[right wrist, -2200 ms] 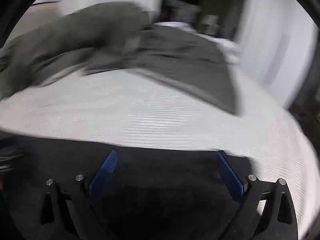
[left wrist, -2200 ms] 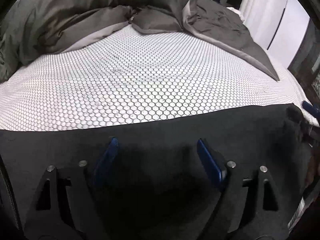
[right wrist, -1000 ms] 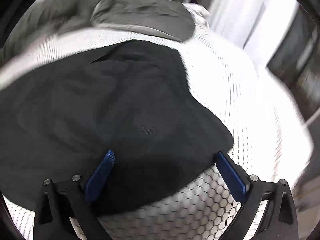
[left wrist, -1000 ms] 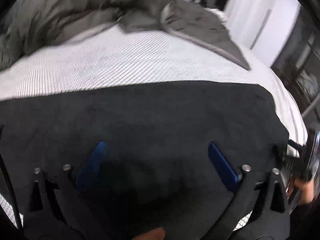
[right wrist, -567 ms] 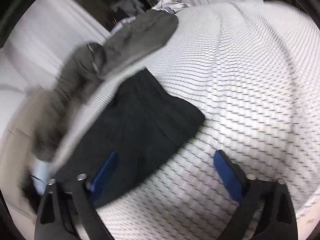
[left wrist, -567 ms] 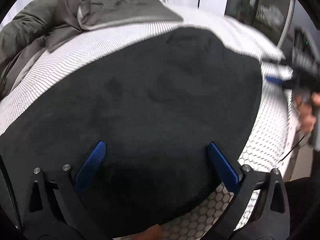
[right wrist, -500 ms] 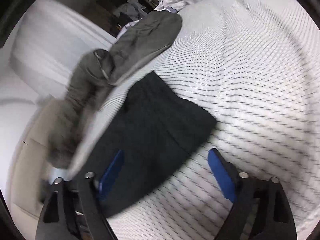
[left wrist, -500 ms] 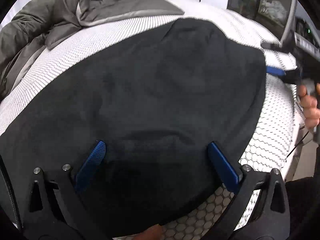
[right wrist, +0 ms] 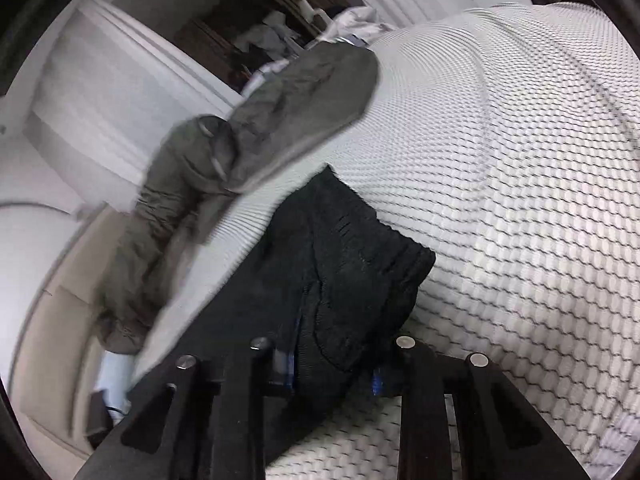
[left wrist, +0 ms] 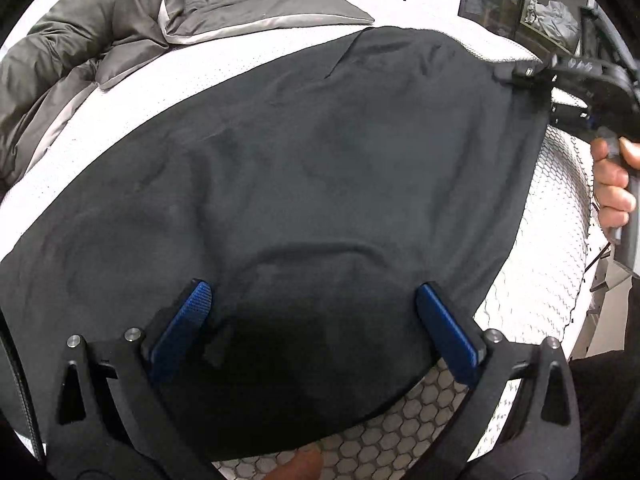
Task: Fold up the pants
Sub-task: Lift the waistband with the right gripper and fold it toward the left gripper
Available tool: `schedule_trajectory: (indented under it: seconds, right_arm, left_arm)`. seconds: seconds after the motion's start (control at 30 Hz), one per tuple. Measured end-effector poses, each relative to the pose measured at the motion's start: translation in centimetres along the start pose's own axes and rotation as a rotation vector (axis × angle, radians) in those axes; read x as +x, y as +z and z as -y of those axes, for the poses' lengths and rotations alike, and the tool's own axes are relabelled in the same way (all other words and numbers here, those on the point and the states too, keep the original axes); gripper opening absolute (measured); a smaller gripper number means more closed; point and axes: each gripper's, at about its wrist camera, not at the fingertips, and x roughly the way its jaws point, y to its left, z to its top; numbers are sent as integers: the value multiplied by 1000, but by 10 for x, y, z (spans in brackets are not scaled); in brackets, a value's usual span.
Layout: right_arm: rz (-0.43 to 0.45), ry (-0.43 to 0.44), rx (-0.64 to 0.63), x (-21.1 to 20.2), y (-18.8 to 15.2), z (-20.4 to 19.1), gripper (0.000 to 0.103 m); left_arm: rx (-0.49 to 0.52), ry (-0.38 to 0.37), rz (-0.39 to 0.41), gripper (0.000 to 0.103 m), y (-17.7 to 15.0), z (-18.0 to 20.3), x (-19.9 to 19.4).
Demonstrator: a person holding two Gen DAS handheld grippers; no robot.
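Grey duvet [left wrist: 120, 40] bunched beyond pants [left wrist: 320, 180].

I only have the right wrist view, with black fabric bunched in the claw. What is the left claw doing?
Observer: The left claw is open, over the near edge of the black cloth pants, gripping nothing.
Operator: Where on the pants is the right claw?
Observer: The right claw is closing on their far right corner, fabric between its pads.
Operator: Pants flat?
Observer: Mostly spread on the white honeycomb-patterned mattress, one curved crease.

Left tool [left wrist: 312, 320] gapes over black pants [left wrist: 320, 168] on honeycomb mattress [left wrist: 560, 208].
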Motion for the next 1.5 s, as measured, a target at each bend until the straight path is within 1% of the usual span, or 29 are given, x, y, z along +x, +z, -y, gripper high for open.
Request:
schedule_trajectory:
  seconds: [0.07,0.17,0.23,0.27,0.3,0.33,0.47,0.5,0.57,0.7,0.77,0.8,0.83,0.87,0.9,0.93,0.97,1.0,1.07,1.13,1.17,1.2,1.23,1.27,1.3,1.37,1.43,1.47,1.5]
  right_arm:
    - [-59,-70,35,10,-4,14,43]
    - [-62,3,112,10,-7,34,44]
    - [-38,9,98,8,-7,30,34]
    - [-24,6,82,6,-7,26,25]
    - [-5,11,71,5,-6,20,21]
    - [24,20,60,5,-4,11,19]
    - [108,144,-18,-11,-5,-43,16]
    - [115,156,-54,-13,-9,-59,15]
    - [103,189,-149,-3,-22,-111,14]
    - [2,323,-311,35,-57,-209,13]
    - [-63,436,-398,56,-85,-265,13]
    - [-90,462,-427,61,-95,-280,13]
    - [-137,504,-468,72,-111,-301,13]
    - [-214,545,-522,87,-134,-325,16]
    - [-262,557,-550,97,-147,-335,20]
    - [-352,564,-605,114,-173,-350,23]
    - [-425,540,-659,126,-191,-360,32]
    - [-492,500,-715,135,-208,-364,33]
    - [-543,453,-787,138,-222,-363,33]
    - [-510,433,-829,121,-221,-353,40]
    - [-471,431,-826,108,-212,-344,53]
    - [-438,429,-818,100,-202,-338,62]
    - [-391,406,-810,95,-191,-330,65]
    - [-345,348,-809,89,-181,-317,65]
    - [-330,271,-818,89,-174,-304,65]
    - [-337,165,-823,91,-166,-280,65]
    - [-368,81,-838,86,-165,-249,65]
    - [-381,30,-847,86,-165,-233,65]
    - [-400,6,-828,84,-162,-217,65]
  left_arm:
    - [-3,-4,3,102,-2,-3,-4]
    - [-24,-29,14,102,-5,-14,-12]
    - [-66,-46,26,102,-5,-29,-19]
    - [-89,-46,33,102,-5,-36,-22]
    - [-125,-40,45,102,-6,-49,-26]
    - [-152,-36,54,102,-7,-58,-30]
    - [-247,5,104,102,-13,-109,-52]
    - [-276,34,129,102,-15,-128,-60]
    - [-372,97,174,102,-24,-172,-75]
    - [-581,185,214,102,-58,-254,-98]
    - [-657,213,224,102,-78,-285,-107]
    - [-689,231,223,102,-89,-300,-112]
    - [-717,250,219,102,-100,-313,-115]
    - [-731,261,214,102,-107,-323,-117]
    - [-750,279,207,102,-116,-334,-120]
    - [-762,288,204,102,-123,-341,-121]
    - [-775,294,199,102,-130,-350,-124]
    - [-783,298,195,102,-133,-354,-123]
    - [-794,290,194,102,-142,-361,-126]
    - [-784,270,198,102,-147,-360,-129]
    - [-773,253,200,102,-142,-357,-128]
    - [-750,221,199,102,-136,-347,-127]
    - [-715,185,195,102,-130,-337,-125]
    - [-678,161,193,102,-125,-323,-123]
    - [-644,146,187,102,-119,-315,-119]
    - [-531,132,142,102,-108,-288,-107]
    - [-409,161,70,102,-102,-265,-92]
    - [-370,190,30,102,-102,-259,-83]
    - [-364,196,13,102,-102,-259,-78]
